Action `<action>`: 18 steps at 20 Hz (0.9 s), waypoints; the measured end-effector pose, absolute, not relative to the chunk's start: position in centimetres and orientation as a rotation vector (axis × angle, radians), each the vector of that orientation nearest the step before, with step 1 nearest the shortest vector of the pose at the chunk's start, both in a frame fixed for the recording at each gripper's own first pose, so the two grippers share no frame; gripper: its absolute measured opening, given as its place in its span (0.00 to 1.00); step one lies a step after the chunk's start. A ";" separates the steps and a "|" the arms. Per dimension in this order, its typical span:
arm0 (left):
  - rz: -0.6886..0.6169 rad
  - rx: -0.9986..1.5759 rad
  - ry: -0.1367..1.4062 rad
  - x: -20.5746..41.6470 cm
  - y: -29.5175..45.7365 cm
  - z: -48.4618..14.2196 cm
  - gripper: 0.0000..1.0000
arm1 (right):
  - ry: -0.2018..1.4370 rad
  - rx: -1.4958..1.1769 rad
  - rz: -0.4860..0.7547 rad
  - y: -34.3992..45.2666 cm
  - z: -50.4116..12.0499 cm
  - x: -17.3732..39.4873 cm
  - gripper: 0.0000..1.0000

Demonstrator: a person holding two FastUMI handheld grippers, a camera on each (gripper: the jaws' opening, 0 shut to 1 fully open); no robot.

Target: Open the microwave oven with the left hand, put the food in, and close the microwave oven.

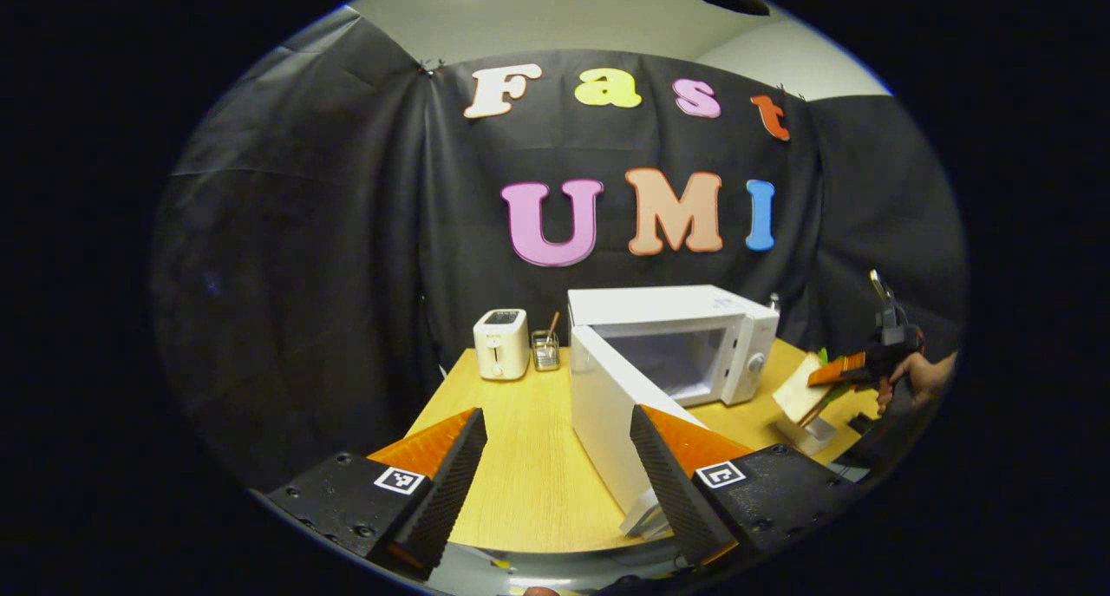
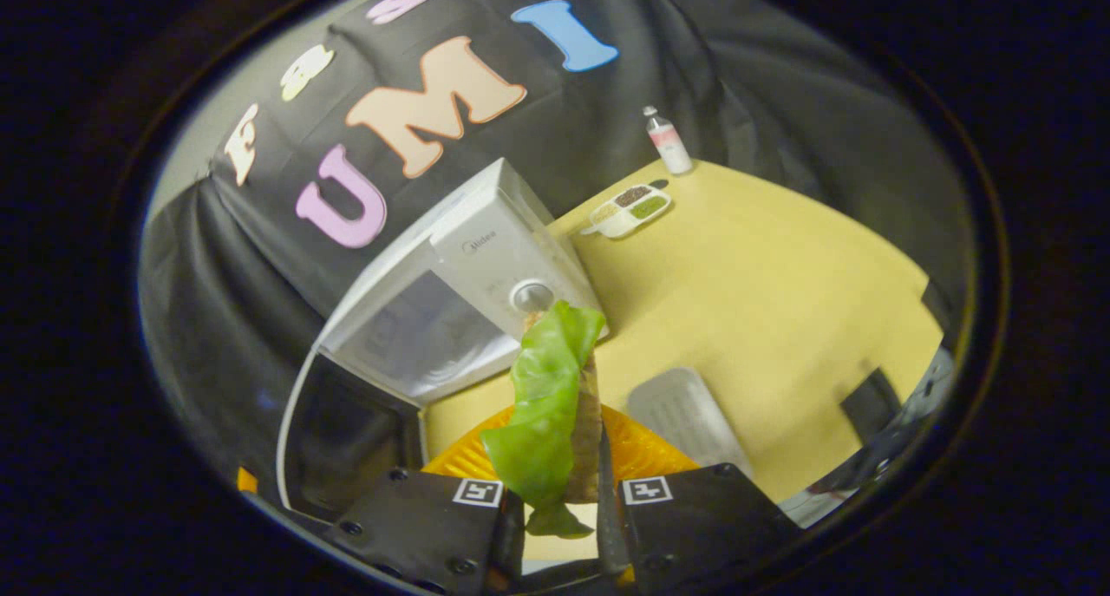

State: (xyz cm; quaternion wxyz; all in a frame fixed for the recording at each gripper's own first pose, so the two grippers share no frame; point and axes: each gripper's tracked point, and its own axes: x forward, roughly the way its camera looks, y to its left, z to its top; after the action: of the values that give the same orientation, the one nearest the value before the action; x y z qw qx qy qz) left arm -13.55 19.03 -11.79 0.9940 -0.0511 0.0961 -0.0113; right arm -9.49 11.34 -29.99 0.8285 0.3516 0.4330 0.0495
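The white microwave (image 1: 676,336) stands at the back of the wooden table (image 1: 529,457) with its door (image 1: 603,409) swung wide toward me and the cavity showing. My left gripper (image 1: 559,483) is open just in front of the door, its right finger beside the door's lower edge, pressing on nothing. My right gripper (image 2: 559,502) is shut on a sandwich (image 2: 546,396) with green lettuce, held above the table in front of the microwave (image 2: 486,266), right of the open door (image 2: 347,435). In the left gripper view that gripper (image 1: 854,366) and sandwich (image 1: 799,396) hover right of the microwave.
A white toaster (image 1: 501,344) and a small utensil holder (image 1: 545,350) stand left of the microwave. A pale ribbed tray (image 2: 685,418) lies under the sandwich. A divided dish (image 2: 629,210) and a bottle (image 2: 668,140) sit at the far edge. A black object (image 2: 871,401) lies near the table edge.
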 end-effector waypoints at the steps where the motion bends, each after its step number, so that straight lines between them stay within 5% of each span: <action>1: -0.018 -0.127 0.169 -13.1 18.8 -11.0 0.98 | 0.928 0.789 0.114 12.3 -29.9 -9.5 0.29; 11: -0.012 -0.171 0.019 -10.1 17.3 -6.2 0.95 | 0.990 1.164 0.169 23.2 -29.7 -7.7 0.29; 18: -0.056 -0.195 0.055 -10.7 15.7 -7.2 0.95 | 0.950 1.346 0.145 31.7 -29.6 -2.8 0.35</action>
State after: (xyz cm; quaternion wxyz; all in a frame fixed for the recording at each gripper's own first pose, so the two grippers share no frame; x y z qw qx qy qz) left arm -10.66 15.71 -7.15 0.9945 -0.0973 0.0276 -0.0280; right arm -2.77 31.75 -29.57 0.6773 0.5987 0.4227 0.0646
